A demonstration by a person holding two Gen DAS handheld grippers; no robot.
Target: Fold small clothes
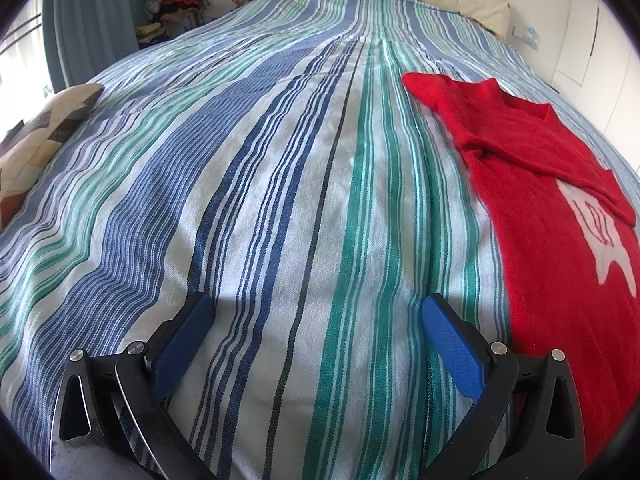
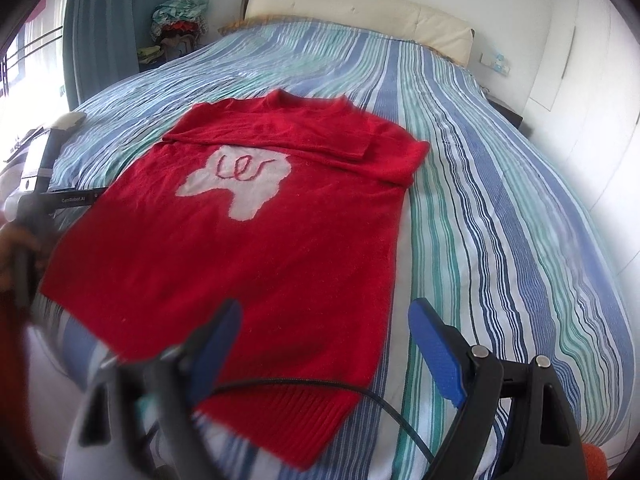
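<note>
The left claw (image 1: pixel 316 320) hangs released, its two blue-padded fingers (image 1: pixel 452 344) spread wide over bare cover with nothing between them. Just to its right lies the red fuzzy knitted sweater (image 1: pixel 532 208), flat on the bed's blue, green and white striped woven cover (image 1: pixel 280 184). The right claw (image 2: pixel 324 332) is likewise released, jaws wide apart above the sweater's lower half, the ribbed hem (image 2: pixel 288 412) just below them and a thin black cable (image 2: pixel 360 390) crossing near its base. Ahead of the right claw sits the sweater's white patch with red looping stitching (image 2: pixel 236 182), and beyond that a sleeve (image 2: pixel 280 140) folded across the chest under the collar. Left of the right claw the other gripper's black body (image 2: pixel 60 200) shows at the sweater's edge. Farther off are a patchwork cushion (image 1: pixel 44 128), a cream padded headboard (image 2: pixel 360 16) and a heap of clothes (image 2: pixel 180 20) by the blue curtain (image 2: pixel 116 16).
</note>
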